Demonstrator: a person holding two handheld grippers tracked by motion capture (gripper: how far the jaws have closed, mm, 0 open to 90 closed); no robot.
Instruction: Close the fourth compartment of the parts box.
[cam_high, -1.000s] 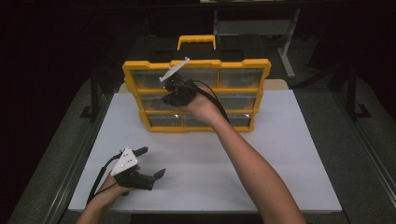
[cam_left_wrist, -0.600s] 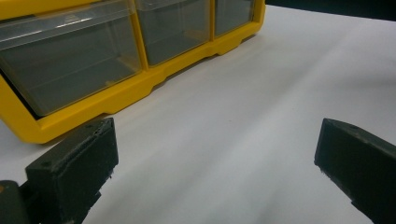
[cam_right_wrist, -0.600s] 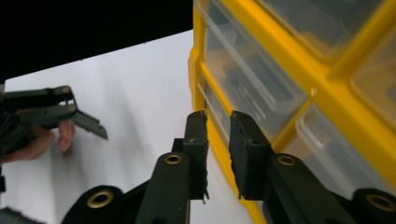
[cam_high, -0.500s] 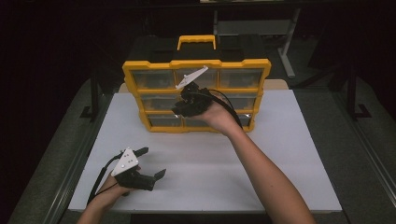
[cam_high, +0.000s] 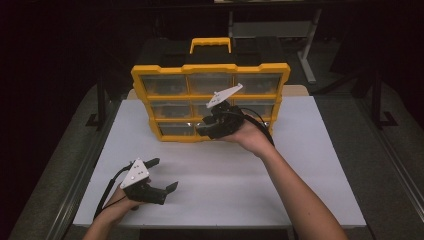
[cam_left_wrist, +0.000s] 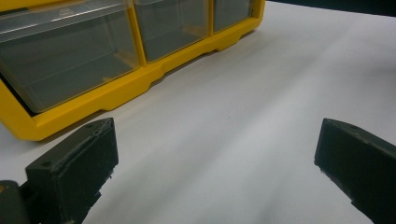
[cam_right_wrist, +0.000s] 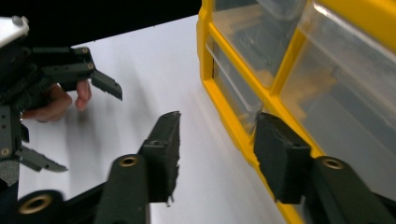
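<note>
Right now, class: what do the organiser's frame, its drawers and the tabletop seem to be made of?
Organiser frame: likely moulded plastic, opaque yellow, rounded edges. Drawers: clear plastic, see-through with glare. Tabletop: smooth matte white sheet, maybe laminate or board; hard to tell.

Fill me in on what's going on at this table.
A person works a hand-held gripper in each hand in front of a yellow drawer organizer standing on the white table. The right hand-held gripper is down by the bottom row of clear drawers; its jaws have just been opening, with nothing between them. The left hand-held gripper rests open on the table, apart from the organizer.
</note>
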